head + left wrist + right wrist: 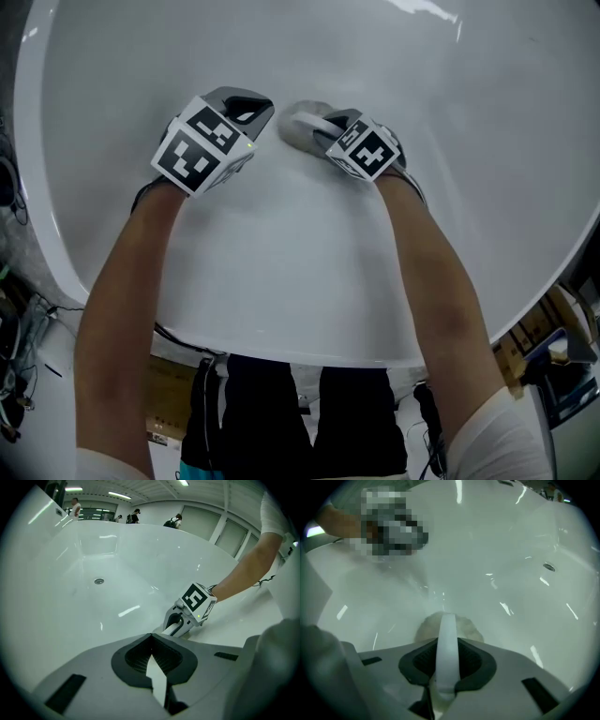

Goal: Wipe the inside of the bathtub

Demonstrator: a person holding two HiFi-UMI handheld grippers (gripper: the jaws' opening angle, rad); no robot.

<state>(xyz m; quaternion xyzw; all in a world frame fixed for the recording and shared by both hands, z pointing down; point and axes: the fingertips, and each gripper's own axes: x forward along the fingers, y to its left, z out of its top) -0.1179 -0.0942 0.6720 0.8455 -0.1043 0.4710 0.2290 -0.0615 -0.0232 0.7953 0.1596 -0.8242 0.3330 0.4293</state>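
Right gripper (446,645): jaws clamped on the white handle (447,623) of a scrubber (298,125), whose round pad (468,629) lies against the inner wall of the tub (309,281). Left gripper (151,638): jaws together, holding nothing, just beside the right one. The drain (99,581) lies well apart from both.

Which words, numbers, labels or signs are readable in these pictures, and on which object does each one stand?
No readable text anywhere.
Black-and-white square markers on the cubes of the left gripper and the right gripper: patterns, not letters.
White-handled wiping pad in the right gripper: no print.
Label on the brown cardboard box under the white bathtub: too small to read.
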